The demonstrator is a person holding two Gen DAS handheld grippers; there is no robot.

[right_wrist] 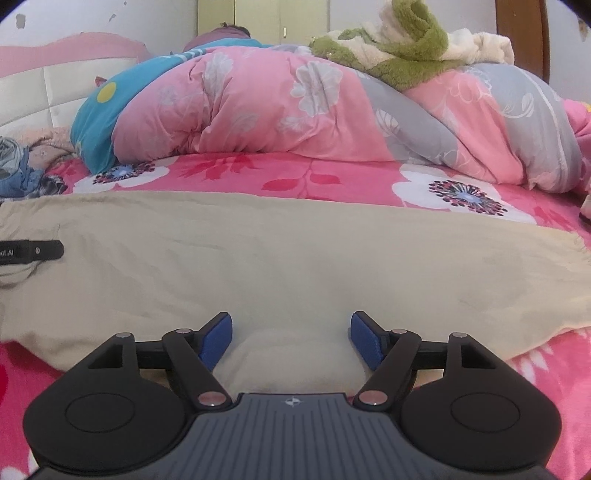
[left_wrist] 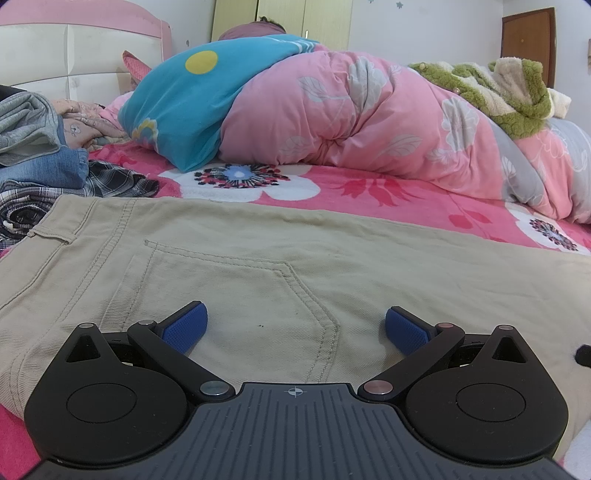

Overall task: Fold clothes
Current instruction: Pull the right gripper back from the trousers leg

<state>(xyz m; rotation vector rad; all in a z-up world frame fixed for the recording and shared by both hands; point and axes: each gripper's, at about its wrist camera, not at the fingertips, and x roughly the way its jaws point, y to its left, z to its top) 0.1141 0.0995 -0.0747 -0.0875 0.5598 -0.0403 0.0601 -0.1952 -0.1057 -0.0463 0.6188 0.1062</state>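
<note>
White walls, pale yellow wardrobe (left_wrist: 280, 18), brown door (left_wrist: 528, 40), pink-and-white headboard (left_wrist: 74, 48), even light

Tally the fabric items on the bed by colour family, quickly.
Beige: 1, trousers
Pink: 1, floral quilt
Blue: 2, cushion, denim garment
Green-cream: 1, fleece
Plaid: 1, shirt
Total: 6

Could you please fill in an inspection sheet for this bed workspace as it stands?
Surface: pink floral bedsheet.
Job's things: beige trousers laid flat, back pocket up.
Clutter: clothes pile at left; bunched pink quilt; green fleece garment on top of it.
Grippers: left gripper open over the pocket; right gripper open, a raised fabric fold between its fingers.
Cables: nothing seen.
Surroundings: headboard, wardrobe, door.
</note>
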